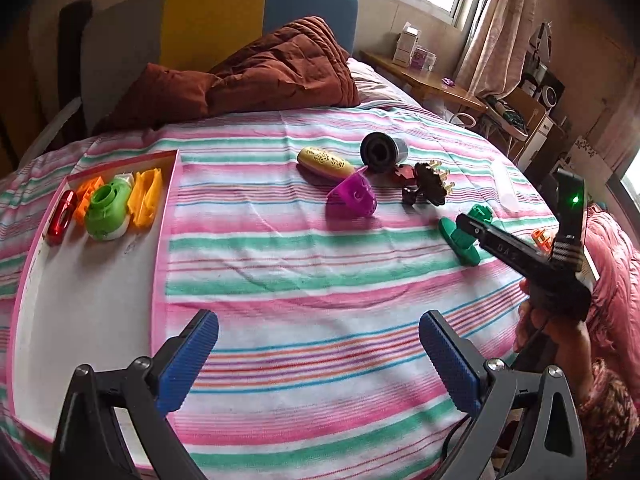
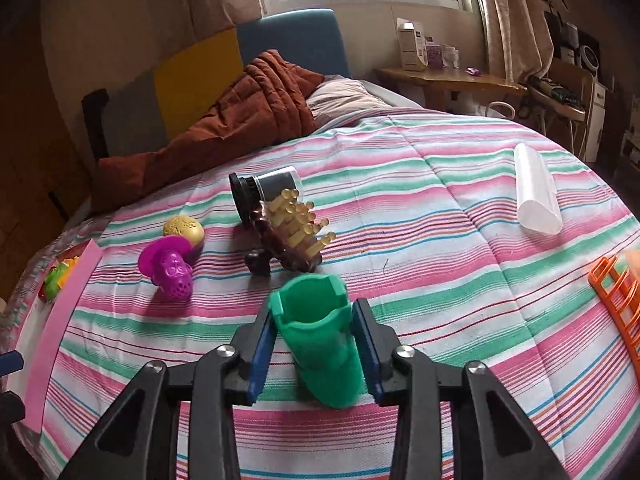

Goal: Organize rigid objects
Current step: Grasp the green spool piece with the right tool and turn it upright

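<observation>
My right gripper is shut on a green plastic holder, low over the striped bedspread; the holder also shows in the left wrist view with the right gripper at it. My left gripper is open and empty above the bedspread, beside the pink-rimmed white tray. The tray holds a red piece, orange pieces and a light-green part. Loose on the bed lie a purple piece, a gold oval, a black-and-silver cylinder and a brown brush.
A white tube lies at the right of the bed and an orange grid piece at the right edge. A rust-brown quilt is piled at the headboard. A wooden side table with boxes stands beyond.
</observation>
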The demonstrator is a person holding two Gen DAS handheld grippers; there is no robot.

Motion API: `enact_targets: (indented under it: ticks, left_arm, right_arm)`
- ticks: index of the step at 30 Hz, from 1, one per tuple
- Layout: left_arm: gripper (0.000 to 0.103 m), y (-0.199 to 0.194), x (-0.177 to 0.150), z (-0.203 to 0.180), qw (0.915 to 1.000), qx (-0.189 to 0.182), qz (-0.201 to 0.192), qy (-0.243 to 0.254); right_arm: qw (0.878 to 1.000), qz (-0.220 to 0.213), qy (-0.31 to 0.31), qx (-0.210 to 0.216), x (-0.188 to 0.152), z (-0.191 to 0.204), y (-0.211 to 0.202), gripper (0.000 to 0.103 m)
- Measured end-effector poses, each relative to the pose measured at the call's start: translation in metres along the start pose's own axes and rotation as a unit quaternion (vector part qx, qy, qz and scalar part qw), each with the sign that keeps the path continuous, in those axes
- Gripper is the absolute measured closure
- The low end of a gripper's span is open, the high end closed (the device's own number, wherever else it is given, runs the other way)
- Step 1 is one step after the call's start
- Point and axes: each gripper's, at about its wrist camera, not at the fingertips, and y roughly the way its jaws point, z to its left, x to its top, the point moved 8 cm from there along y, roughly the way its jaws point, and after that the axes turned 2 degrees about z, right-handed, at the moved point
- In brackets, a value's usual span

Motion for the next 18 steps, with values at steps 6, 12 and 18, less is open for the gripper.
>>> enact_targets:
  ticks: [6,12,18]
  left_arm:
    - [0.002,0.021,0.04,-0.013,0.9994,0.018,-0.018,0.024]
    - [0.002,0.069,0.093,-0.027,0.9964,0.045,-0.021,0.068]
    - [0.02,0.123,0.117,-0.042,0.9936,0.02,0.008,0.111]
  right_arm:
    - [1.0,-0.02,0.017,0.003,-0.004,-0.003,-0.002,0.067]
    - [0.999,-0.028,0.022,0.0,-0.005,-0.004,-0.001,0.068]
    - [0.999,-0.015,0.042,0.01,-0.008,-0.01,0.008,0.068]
